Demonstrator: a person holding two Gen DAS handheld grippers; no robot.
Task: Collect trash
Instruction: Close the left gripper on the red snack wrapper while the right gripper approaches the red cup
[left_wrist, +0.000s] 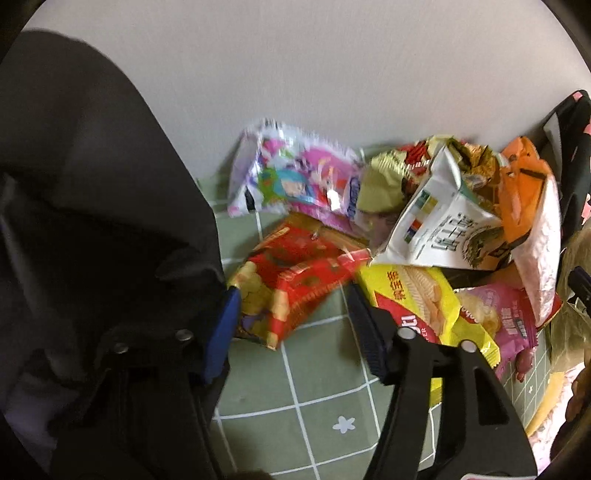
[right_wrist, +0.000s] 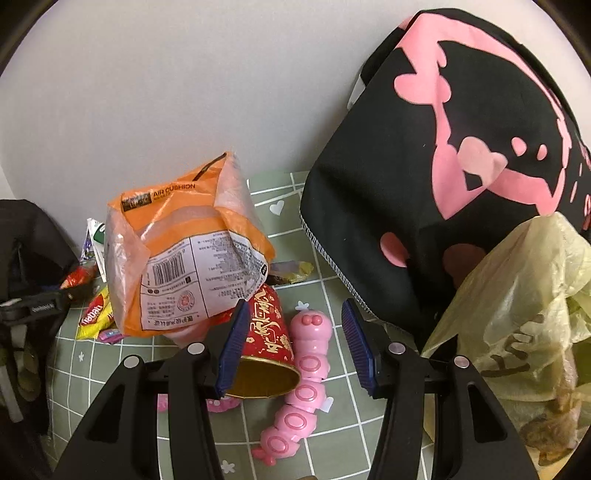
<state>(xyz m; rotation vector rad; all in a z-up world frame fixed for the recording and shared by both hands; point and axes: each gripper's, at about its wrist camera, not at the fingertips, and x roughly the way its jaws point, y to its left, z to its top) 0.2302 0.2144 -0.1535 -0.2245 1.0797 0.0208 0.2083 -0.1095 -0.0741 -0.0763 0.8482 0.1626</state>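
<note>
Clearly both jaws stand spread, holding nothing. Left gripper (left_wrist: 291, 321) is low centre of its frame, with the red wrapper (left_wrist: 291, 284) lying between the tips, long axis slanting lower left to upper right; likely the next pick, and this hand is nearer. Other wrappers pile to its upper right on the worktop (left_wrist: 317, 391). Right gripper (right_wrist: 291, 347) hovers over a red cup (right_wrist: 267, 343) and pink toy (right_wrist: 303, 380); yellow bag (right_wrist: 517, 314) at right edge.

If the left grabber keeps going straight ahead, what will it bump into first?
Most likely the red snack wrapper, which lies right between the open fingers of the left gripper. Depth is hard to judge, but nothing seems nearer.
</note>
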